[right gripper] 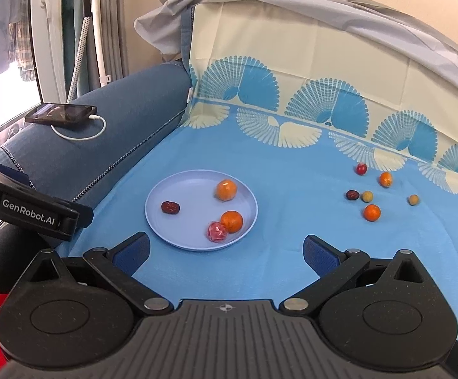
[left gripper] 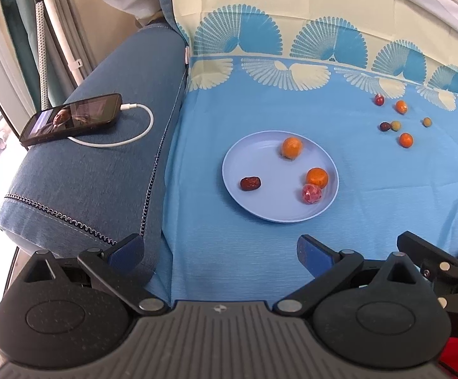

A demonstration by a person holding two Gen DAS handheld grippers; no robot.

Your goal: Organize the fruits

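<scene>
Left tool [right gripper: 23, 208], spread wide, reads "GenRobot.AI" beside plate [right gripper: 165, 230].

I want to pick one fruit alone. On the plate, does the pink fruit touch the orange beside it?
Touching. In the right wrist view the pink fruit presses against the orange with no plate showing between them.

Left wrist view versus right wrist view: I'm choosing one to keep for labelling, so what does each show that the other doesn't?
Only the left wrist view shows part of the right gripper at its right edge. Only the right wrist view shows the left gripper's branded body, hanging clothes and the cover's top edge. Both share the plate with four items, six loose fruits on the blue cloth, the phone, and open, empty jaws.
</scene>
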